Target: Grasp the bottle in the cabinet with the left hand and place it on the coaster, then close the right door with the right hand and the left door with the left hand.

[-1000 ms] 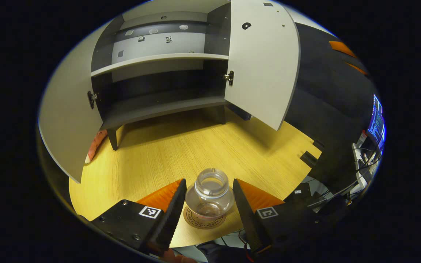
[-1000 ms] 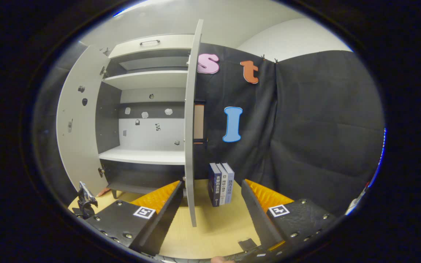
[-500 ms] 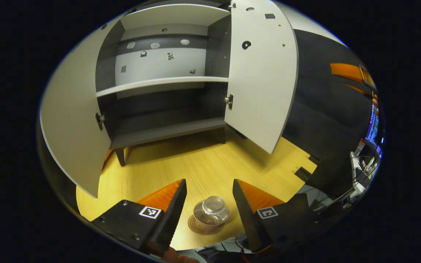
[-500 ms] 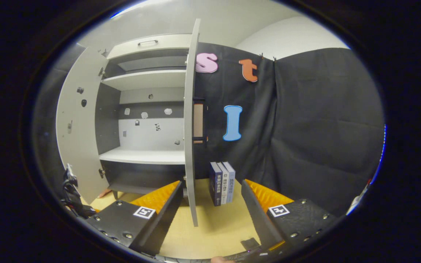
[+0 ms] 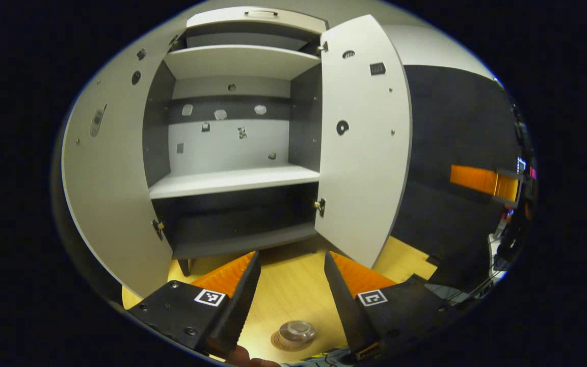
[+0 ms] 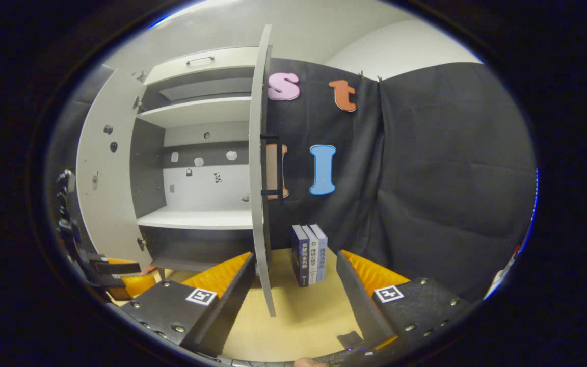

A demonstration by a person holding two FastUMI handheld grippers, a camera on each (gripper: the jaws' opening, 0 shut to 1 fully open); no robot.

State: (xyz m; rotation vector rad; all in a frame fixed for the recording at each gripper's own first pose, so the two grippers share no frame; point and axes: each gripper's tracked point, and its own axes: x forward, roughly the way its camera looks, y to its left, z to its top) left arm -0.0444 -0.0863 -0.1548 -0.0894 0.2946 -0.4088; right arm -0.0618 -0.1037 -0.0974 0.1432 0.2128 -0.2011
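Three upright books (image 6: pixel 310 255) stand side by side on the wooden table (image 6: pixel 293 321), just beside the black cloth wall (image 6: pixel 426 178), with a white wall (image 6: pixel 400 51) above it.

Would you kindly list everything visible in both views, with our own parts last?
cabinet: one, grey and white, on the table, shelves bare
left door: one, light grey, open
right door: one, light grey, open
bottle: one, clear, on the coaster
coaster: one, brown, near table edge
table: one, yellow wood
books: three, upright, right of the cabinet
left gripper: one, fingers apart, above the bottle
right gripper: one, fingers apart, near the right door's edge
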